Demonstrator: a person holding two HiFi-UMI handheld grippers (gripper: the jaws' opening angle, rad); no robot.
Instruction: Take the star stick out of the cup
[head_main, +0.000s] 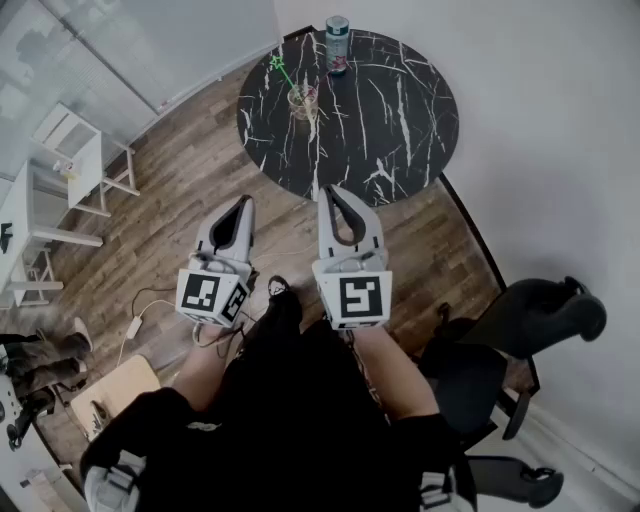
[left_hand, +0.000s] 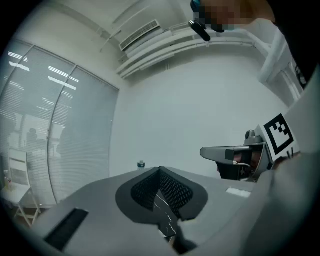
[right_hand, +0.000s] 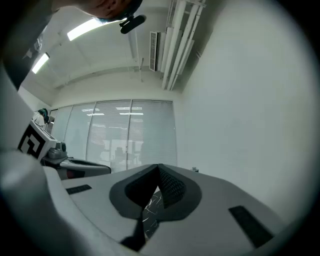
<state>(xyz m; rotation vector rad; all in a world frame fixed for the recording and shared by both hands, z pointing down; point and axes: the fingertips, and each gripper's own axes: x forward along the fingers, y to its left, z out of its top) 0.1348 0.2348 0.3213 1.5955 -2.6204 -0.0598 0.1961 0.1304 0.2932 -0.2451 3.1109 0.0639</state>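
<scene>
A clear cup (head_main: 302, 100) stands on the round black marble table (head_main: 380, 130) at the top of the head view. A green star stick (head_main: 281, 68) leans out of it to the left, and a thin pink stick (head_main: 325, 76) leans right. My left gripper (head_main: 243, 203) and right gripper (head_main: 330, 192) are held side by side over the wooden floor, short of the table's near edge and well away from the cup. Both are shut with nothing between the jaws. Their tips (left_hand: 159, 170) (right_hand: 159, 166) meet in the two gripper views, where the cup is hidden.
A bottle (head_main: 337, 43) stands behind the cup at the table's far edge. White furniture (head_main: 75, 160) is at the left, a black office chair (head_main: 530, 320) at the right by the wall. A cable with an adapter (head_main: 133, 327) lies on the floor.
</scene>
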